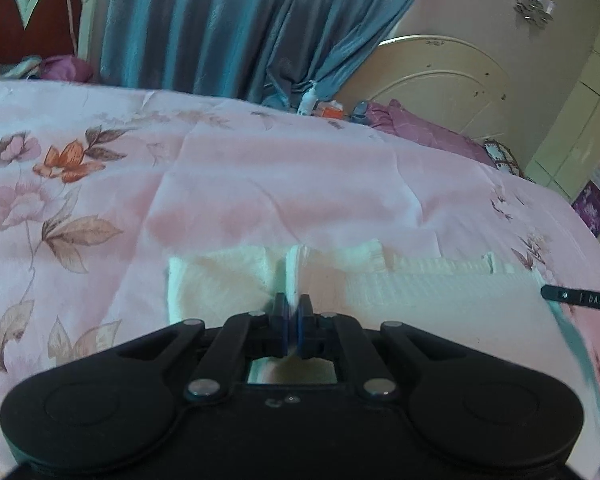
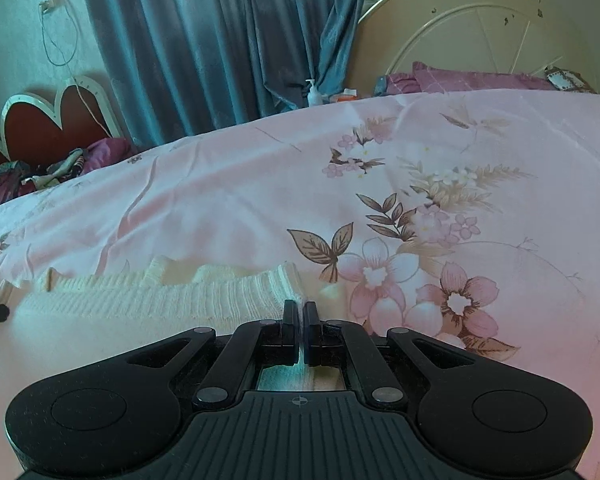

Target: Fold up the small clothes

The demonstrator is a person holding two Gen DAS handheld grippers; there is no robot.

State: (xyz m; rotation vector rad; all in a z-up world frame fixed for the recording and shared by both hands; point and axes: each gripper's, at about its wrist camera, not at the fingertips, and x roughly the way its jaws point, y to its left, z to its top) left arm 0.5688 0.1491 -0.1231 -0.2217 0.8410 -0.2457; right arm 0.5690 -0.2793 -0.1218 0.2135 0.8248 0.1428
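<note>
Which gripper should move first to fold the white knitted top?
Probably neither alone. The left gripper and the right gripper are each shut on an edge of the white knitted top lying on the pink bedspread, so they seem equally placed to move together.

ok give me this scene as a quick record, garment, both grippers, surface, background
garment: cream ribbed knit, lying on the bed, near edge lifted
left hand-held gripper: shut on knit, a fold pinched between its pads
right hand-held gripper: shut on knit, at its other end
surface: pink floral bedspread
background: teal curtain, cream headboard, purple pillow
</note>
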